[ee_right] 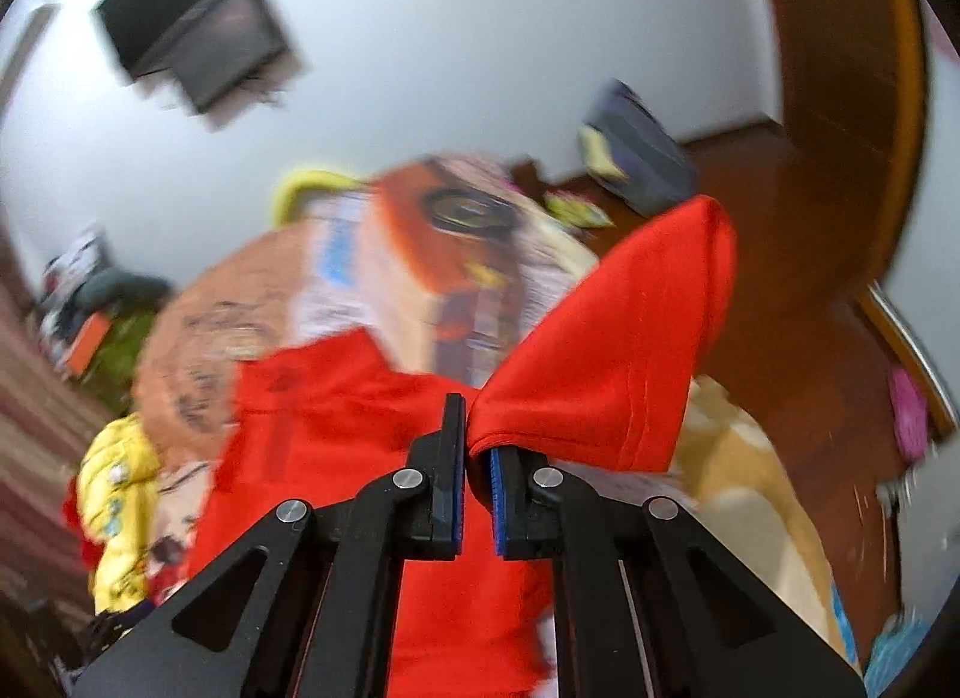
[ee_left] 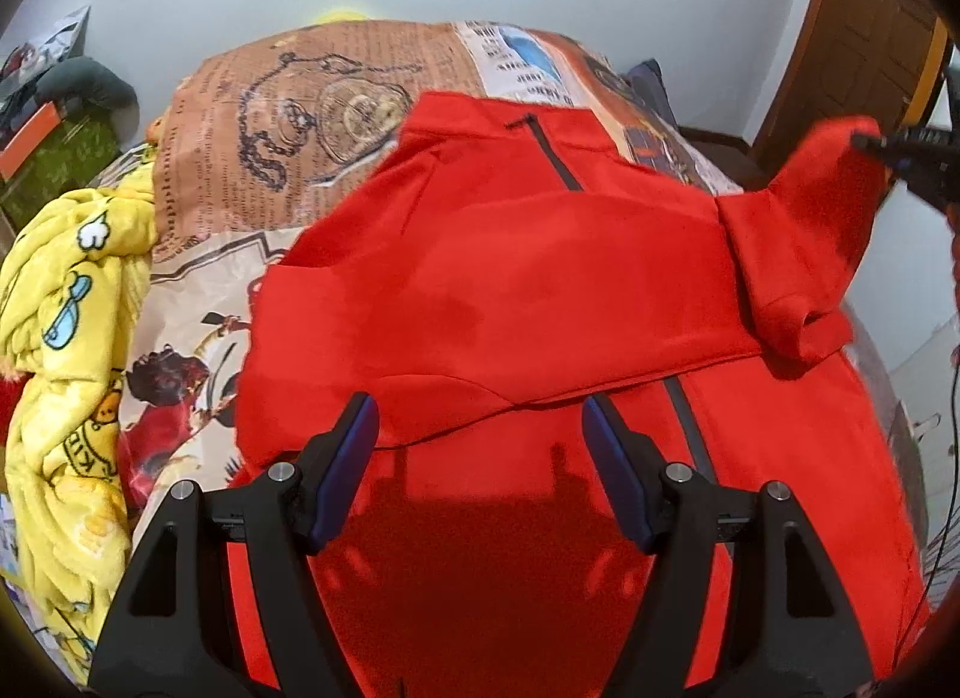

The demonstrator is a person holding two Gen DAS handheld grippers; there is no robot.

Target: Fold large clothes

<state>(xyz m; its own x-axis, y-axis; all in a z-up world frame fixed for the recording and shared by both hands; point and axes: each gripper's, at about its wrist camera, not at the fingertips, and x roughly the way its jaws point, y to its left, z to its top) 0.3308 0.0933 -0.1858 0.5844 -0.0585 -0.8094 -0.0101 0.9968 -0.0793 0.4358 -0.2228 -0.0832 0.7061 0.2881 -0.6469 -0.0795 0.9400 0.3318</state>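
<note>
A large red jacket (ee_left: pixel 510 290) with dark zippers lies spread on a bed with a printed cover (ee_left: pixel 288 128). One side is folded across the body. My left gripper (ee_left: pixel 480 428) is open and empty, just above the jacket's lower part. My right gripper (ee_right: pixel 477 446) is shut on the red sleeve (ee_right: pixel 624 350) and holds it lifted above the bed. In the left wrist view the right gripper (ee_left: pixel 864 143) shows at the far right, pinching the raised sleeve (ee_left: pixel 822 200). The right wrist view is blurred.
A yellow cartoon blanket (ee_left: pixel 66 374) is bunched at the bed's left edge. A wooden door (ee_left: pixel 864 38) stands at the right. A dark screen (ee_right: pixel 198 32) hangs on the white wall. A dark bag (ee_right: pixel 636 152) lies on the wooden floor beyond the bed.
</note>
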